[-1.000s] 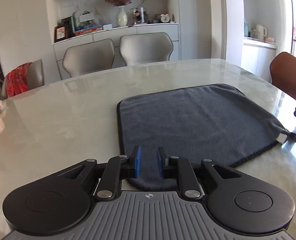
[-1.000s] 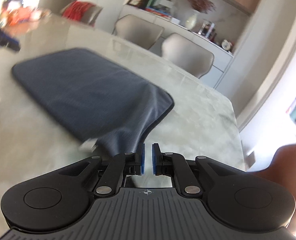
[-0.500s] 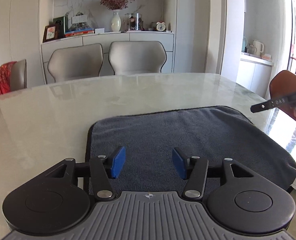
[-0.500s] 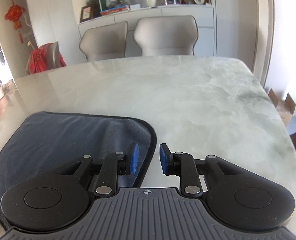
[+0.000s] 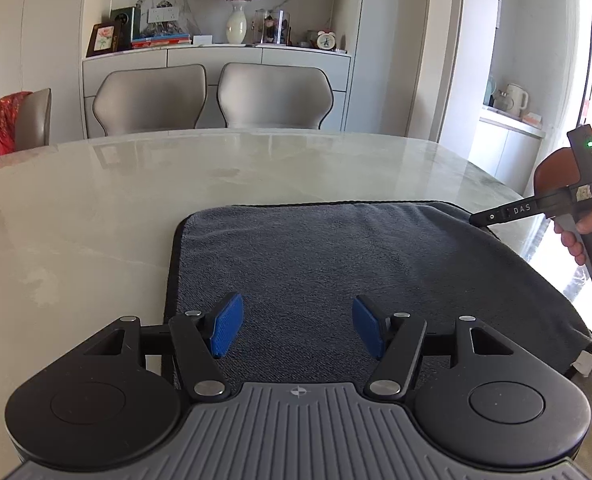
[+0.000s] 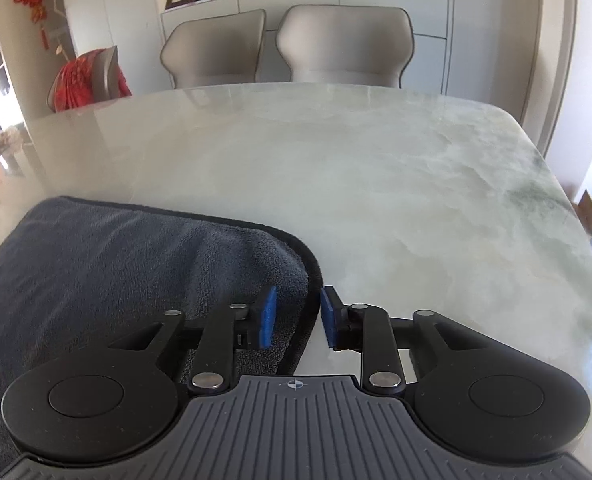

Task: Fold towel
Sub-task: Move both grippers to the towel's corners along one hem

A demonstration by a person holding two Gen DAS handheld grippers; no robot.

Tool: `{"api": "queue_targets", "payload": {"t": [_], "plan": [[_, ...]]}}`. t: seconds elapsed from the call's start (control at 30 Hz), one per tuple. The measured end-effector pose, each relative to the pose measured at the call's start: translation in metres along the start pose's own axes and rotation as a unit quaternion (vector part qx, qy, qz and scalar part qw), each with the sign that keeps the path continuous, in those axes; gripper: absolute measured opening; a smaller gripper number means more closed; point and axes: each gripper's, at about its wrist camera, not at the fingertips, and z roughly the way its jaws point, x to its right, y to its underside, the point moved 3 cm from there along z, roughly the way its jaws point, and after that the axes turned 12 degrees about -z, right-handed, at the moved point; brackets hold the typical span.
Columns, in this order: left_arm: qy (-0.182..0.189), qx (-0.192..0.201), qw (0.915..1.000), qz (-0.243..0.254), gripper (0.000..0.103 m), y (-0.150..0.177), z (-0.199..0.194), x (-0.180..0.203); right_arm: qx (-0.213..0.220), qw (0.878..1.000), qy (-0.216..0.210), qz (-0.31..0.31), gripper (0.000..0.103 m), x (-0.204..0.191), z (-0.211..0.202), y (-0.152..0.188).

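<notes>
A dark grey towel [image 5: 355, 264] lies spread flat on the marble table [image 5: 136, 200]. My left gripper [image 5: 294, 330] is wide open and empty above the towel's near left part. In the right wrist view the towel [image 6: 136, 264] fills the lower left, and my right gripper [image 6: 294, 316] is open and empty, its fingers either side of the towel's right edge near the far right corner. The right gripper body, held in a hand, shows at the right of the left wrist view [image 5: 575, 208]. A white label [image 5: 583, 362] hangs at the towel's near right corner.
Two grey chairs [image 5: 212, 96] stand at the table's far side, with a sideboard [image 5: 216, 56] behind them. A chair with red cloth [image 5: 12, 120] is at the far left. A brown chair [image 5: 555, 172] is on the right.
Both grippers have let go of the towel and opened, the left one wide. The towel now lies flat. Both grippers have turned to face the far chairs.
</notes>
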Motion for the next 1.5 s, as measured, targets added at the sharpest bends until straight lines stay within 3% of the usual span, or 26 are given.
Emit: {"api": "queue_targets", "payload": {"t": [0.17,0.27,0.37,0.43,0.5,0.6,0.73,1.1,1.23,1.3,1.4,1.5], "plan": [[-0.005,-0.008,0.9999,0.007,0.064,0.003,0.005,0.003,0.0,0.999,0.041,-0.033,0.009,0.003,-0.005,-0.011],[-0.003,-0.012,0.9999,0.008,0.064,0.004,0.006,0.003,-0.025,0.995,0.063,-0.075,0.01,-0.003,0.0,-0.017],[-0.005,-0.014,0.9998,0.009,0.064,0.005,0.007,0.002,-0.062,0.981,0.133,-0.128,0.012,-0.011,0.006,-0.014],[-0.004,-0.017,0.9998,0.011,0.064,0.005,0.007,0.003,-0.063,0.977,0.147,-0.139,0.017,-0.012,0.0,-0.01],[-0.003,-0.02,0.9997,0.013,0.065,0.006,0.007,0.004,-0.049,0.987,0.111,-0.106,0.023,-0.008,-0.018,-0.003],[0.003,-0.026,0.9995,0.02,0.065,0.008,0.006,0.007,-0.034,0.996,0.029,-0.071,0.023,-0.019,-0.043,0.014],[0.008,-0.042,0.9988,0.024,0.065,0.016,0.003,0.008,-0.038,0.996,-0.042,-0.072,0.024,-0.042,-0.072,0.048],[-0.007,-0.066,0.9972,0.036,0.066,0.038,-0.021,0.006,-0.05,0.995,-0.002,-0.088,0.026,-0.046,-0.119,0.088],[0.001,-0.069,0.997,0.033,0.066,0.045,-0.036,0.005,-0.006,0.994,-0.008,-0.108,0.026,-0.062,-0.142,0.093],[-0.01,-0.073,0.9966,0.037,0.066,0.049,-0.04,0.005,-0.006,0.993,-0.025,-0.112,0.026,-0.071,-0.145,0.098],[-0.022,-0.069,0.9965,0.041,0.066,0.052,-0.044,0.002,-0.024,0.991,-0.007,-0.131,0.026,-0.079,-0.142,0.108],[-0.03,-0.059,0.9972,0.034,0.066,0.055,-0.058,-0.006,-0.015,0.991,0.007,-0.136,0.026,-0.08,-0.147,0.117]]}}
